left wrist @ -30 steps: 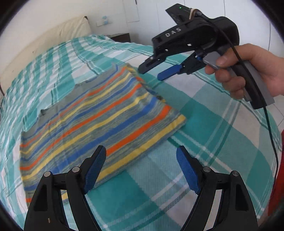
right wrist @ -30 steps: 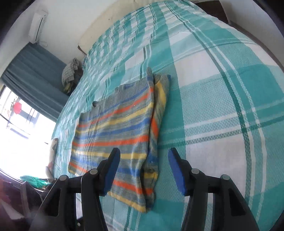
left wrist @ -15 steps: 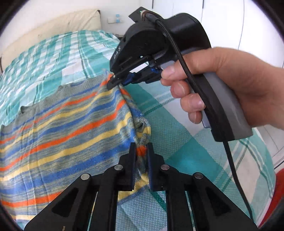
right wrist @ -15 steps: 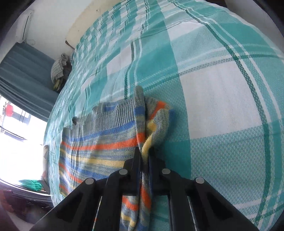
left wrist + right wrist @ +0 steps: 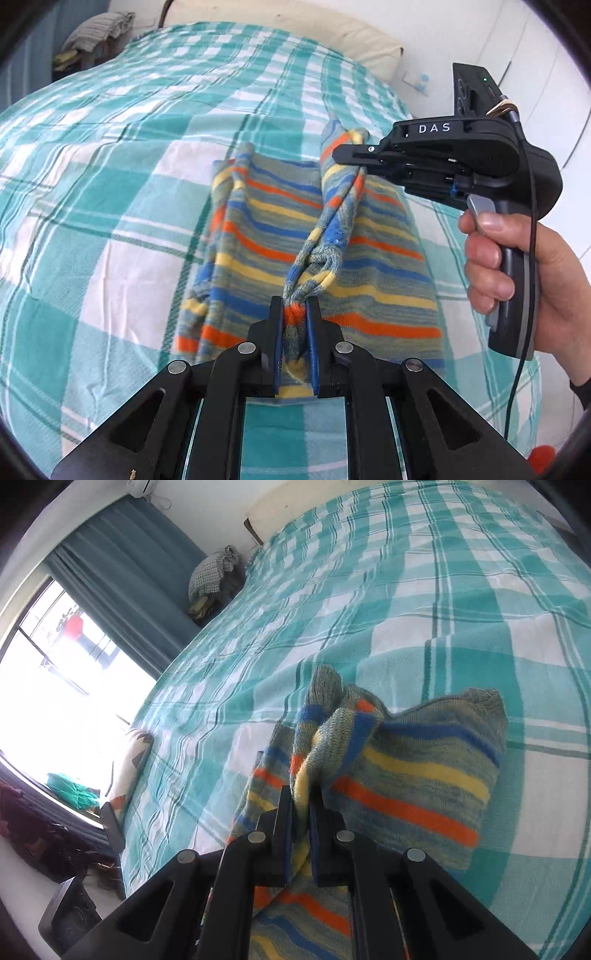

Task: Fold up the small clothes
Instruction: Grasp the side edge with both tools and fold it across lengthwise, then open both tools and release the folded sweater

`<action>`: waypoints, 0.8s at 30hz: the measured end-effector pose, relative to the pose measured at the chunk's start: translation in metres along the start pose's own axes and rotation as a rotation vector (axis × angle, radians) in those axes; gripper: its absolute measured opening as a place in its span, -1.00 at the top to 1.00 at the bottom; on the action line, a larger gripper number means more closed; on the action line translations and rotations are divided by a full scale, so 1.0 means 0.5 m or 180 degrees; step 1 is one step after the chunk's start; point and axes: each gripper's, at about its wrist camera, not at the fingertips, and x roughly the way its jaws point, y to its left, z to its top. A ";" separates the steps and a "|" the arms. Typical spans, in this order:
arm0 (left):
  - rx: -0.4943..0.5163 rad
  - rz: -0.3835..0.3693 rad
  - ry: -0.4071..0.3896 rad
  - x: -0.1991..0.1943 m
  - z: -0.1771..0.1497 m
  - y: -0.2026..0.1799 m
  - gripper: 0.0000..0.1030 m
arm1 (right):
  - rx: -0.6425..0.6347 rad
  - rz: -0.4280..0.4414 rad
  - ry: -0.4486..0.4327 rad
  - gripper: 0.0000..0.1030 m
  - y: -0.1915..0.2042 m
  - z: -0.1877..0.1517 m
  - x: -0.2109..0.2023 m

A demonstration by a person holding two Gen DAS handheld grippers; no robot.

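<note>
White letters "DAS" mark the right hand-held gripper (image 5: pixel 360 168).

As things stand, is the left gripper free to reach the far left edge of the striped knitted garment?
Probably not. The left gripper is shut on a lifted fold of the striped knitted garment, as is the right gripper; it would have to let go first.

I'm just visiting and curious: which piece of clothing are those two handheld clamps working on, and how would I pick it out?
Start with the big bed under its teal-and-white checked bedspread. In the middle lies the striped knit garment, its lifted edge pinched by the left gripper and right gripper. Only it carries orange, yellow and blue bands on grey.
</note>
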 end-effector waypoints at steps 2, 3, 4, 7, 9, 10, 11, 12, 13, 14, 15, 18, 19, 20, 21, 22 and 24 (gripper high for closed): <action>-0.0061 0.0249 0.0079 0.016 -0.012 0.048 0.69 | 0.0093 0.0205 0.0074 0.66 0.023 -0.009 0.055; -0.0111 0.0310 0.0124 0.015 -0.018 0.067 0.64 | 0.0137 0.0274 0.0080 0.42 0.032 -0.014 0.071; -0.0187 0.0312 0.0146 0.008 -0.023 0.092 0.53 | 0.0147 0.0257 0.0062 0.24 0.039 -0.020 0.077; -0.0310 0.0187 0.0067 -0.033 -0.032 0.129 0.05 | 0.0086 0.0204 -0.0046 0.23 0.051 -0.044 0.044; -0.0279 0.0086 -0.0047 -0.059 -0.027 0.127 -0.16 | -0.0080 0.0018 -0.0140 0.23 0.053 -0.064 -0.009; -0.0245 0.0031 -0.0092 -0.066 -0.022 0.118 -0.26 | -0.0233 -0.0136 -0.0185 0.23 0.055 -0.078 -0.038; -0.0192 -0.0021 -0.0118 -0.067 -0.016 0.105 -0.29 | -0.0393 -0.0288 -0.0220 0.23 0.058 -0.096 -0.066; -0.0120 -0.0043 -0.0128 -0.064 -0.008 0.090 -0.30 | -0.0569 -0.0448 -0.0235 0.23 0.063 -0.114 -0.092; -0.0046 -0.0023 -0.0120 -0.057 -0.004 0.073 -0.30 | -0.0712 -0.0565 -0.0221 0.23 0.066 -0.136 -0.112; 0.0021 0.0021 -0.0086 -0.044 -0.002 0.057 -0.30 | -0.0813 -0.0597 -0.0184 0.24 0.067 -0.162 -0.126; 0.0072 0.0099 -0.0026 -0.027 -0.003 0.046 -0.30 | -0.0863 -0.0584 -0.0125 0.24 0.071 -0.188 -0.132; 0.0154 0.0572 0.0408 0.054 -0.021 0.047 -0.09 | -0.0901 -0.0538 0.0172 0.25 0.068 -0.269 -0.106; 0.0157 0.0554 0.0429 0.061 -0.033 0.056 -0.10 | -0.0895 -0.0596 0.0310 0.25 0.058 -0.300 -0.085; 0.0183 0.0539 0.0382 0.051 -0.037 0.058 -0.10 | -0.0861 -0.0666 0.0513 0.24 0.046 -0.326 -0.058; 0.0232 0.0548 0.0398 0.037 -0.039 0.058 -0.11 | -0.0851 -0.0746 0.0564 0.24 0.043 -0.346 -0.046; 0.0263 0.0526 0.0406 0.019 -0.037 0.059 -0.12 | -0.0886 -0.0773 0.0438 0.24 0.047 -0.359 -0.057; 0.0233 0.0453 0.0287 -0.021 -0.025 0.068 -0.36 | -0.0845 -0.0759 0.0364 0.19 0.054 -0.354 -0.084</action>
